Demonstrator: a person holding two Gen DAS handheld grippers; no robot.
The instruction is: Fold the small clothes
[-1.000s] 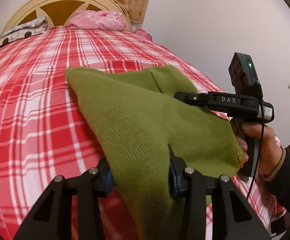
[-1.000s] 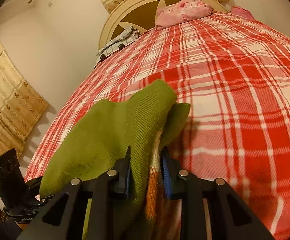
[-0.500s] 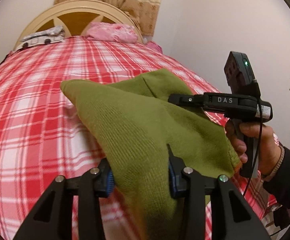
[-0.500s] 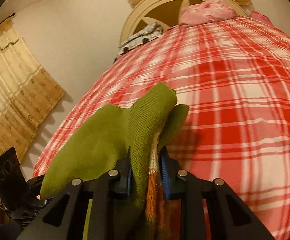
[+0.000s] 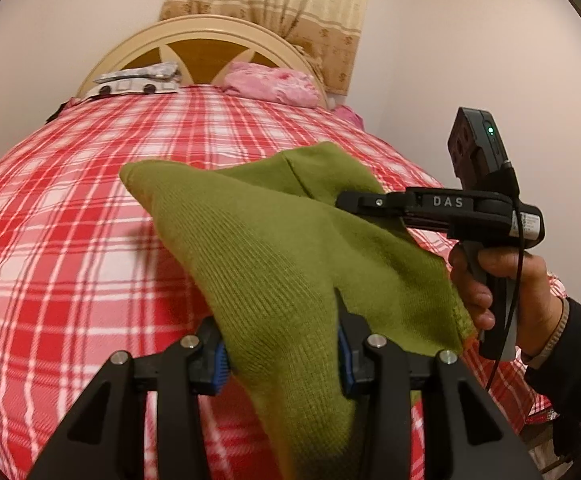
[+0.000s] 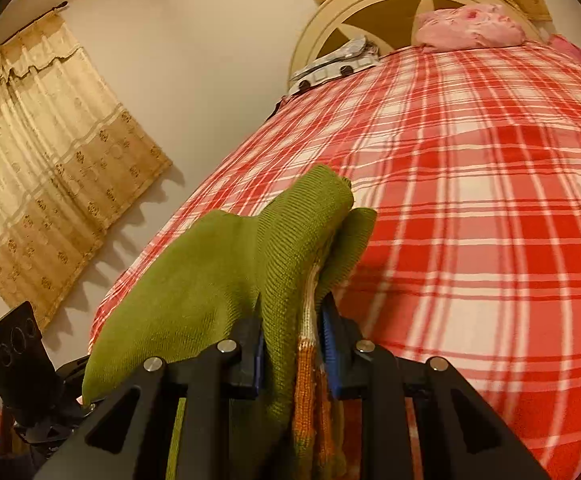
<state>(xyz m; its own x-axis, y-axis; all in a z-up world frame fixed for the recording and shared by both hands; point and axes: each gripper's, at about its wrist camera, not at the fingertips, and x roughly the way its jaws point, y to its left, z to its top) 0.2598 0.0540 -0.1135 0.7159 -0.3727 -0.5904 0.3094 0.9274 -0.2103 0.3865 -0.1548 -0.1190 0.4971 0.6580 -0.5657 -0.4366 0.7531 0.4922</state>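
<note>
Left wrist view shows the bed (image 5: 70, 248) in red plaid spreading beyond the tongs, with a pink pillow (image 5: 270, 84) at its far headboard. Above it hangs the green knit garment (image 5: 274, 248), stretched between both tongs. Left tongs (image 5: 278, 352) are clamped on its near edge; right tongs (image 6: 292, 350) pinch bunched green and orange-striped knit just ahead of them.

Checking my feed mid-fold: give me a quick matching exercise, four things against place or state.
1 green knit garment
2 pink pillow
3 left gripper
4 curtain

A on the wall
B by the headboard
C held up over the bed
D shut on cloth

Pairs: 1-C, 2-B, 3-D, 4-A
</note>
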